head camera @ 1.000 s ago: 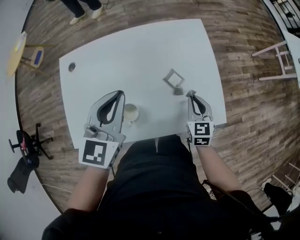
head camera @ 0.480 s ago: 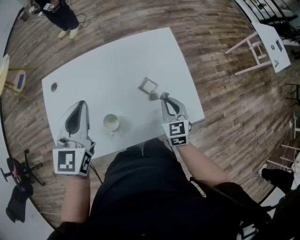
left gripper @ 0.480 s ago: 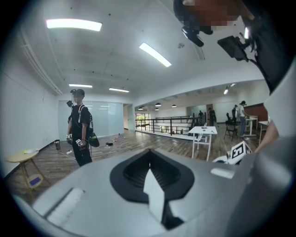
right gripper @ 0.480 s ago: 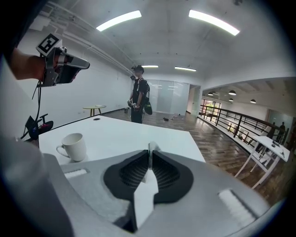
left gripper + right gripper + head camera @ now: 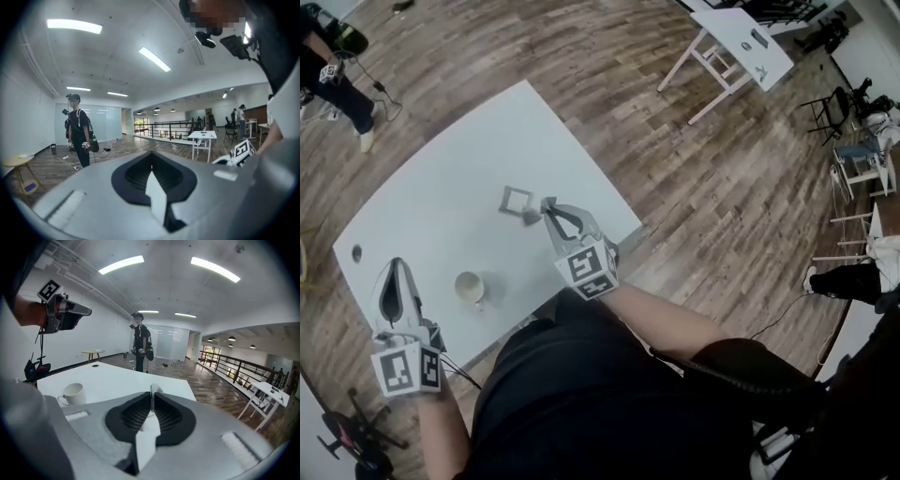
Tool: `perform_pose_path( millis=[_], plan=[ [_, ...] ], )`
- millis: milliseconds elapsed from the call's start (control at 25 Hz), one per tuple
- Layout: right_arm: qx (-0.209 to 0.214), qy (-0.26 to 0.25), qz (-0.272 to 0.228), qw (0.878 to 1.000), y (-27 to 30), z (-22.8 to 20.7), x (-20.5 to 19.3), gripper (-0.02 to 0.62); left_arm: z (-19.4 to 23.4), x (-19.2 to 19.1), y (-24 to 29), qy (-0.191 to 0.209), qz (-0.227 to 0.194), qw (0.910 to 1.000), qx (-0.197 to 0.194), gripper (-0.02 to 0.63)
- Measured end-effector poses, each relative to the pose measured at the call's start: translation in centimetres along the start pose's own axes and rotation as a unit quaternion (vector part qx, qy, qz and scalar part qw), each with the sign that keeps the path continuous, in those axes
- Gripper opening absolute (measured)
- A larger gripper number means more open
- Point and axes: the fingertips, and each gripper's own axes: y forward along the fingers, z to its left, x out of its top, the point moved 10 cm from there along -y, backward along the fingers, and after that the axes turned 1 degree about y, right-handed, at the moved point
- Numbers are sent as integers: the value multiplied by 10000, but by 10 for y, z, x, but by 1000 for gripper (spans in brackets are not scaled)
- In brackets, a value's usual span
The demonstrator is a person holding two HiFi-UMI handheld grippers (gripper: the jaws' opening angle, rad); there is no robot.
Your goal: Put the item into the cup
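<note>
Raised right gripper (image 5: 547, 206) over table (image 5: 441, 187) by its right edge, jaws narrow, still pinching thin item (image 5: 151, 391). Pulled left gripper (image 5: 395, 268), closed and empty, from cup (image 5: 469, 287) toward near-left corner. Cup by near edge, unblocked; probably carry across next.

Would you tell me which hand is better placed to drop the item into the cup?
Right. The right gripper is closed on the item, with the cup in its view; the left gripper is shut, empty, pointing elsewhere.

White table (image 5: 459, 216), cream cup (image 5: 470, 288), brown plank floor (image 5: 694, 187) (right marker cube (image 5: 587, 270): black-and-white squares).
</note>
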Motion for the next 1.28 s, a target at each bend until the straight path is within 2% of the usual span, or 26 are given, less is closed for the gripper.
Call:
perform_pose_path(
  millis=[440,680,1040,1280],
  plan=[
    [-123,67,-239,9996,-18,-12,13,32,-9,11,1,83,-272,9995,-100,-5],
    [-198,117,-541,9983,-26,-22,35,32,-10,14,4,76,-462,9988,-124,-5],
    [-131,93,-876,9960,-41,-29,56,32,-15,11,-3,83,-623,9980,12,-5],
    [-21,42,-913,9958,-42,-25,56,32,-16,12,-13,98,-702,9973,174,-5]
  ],
)
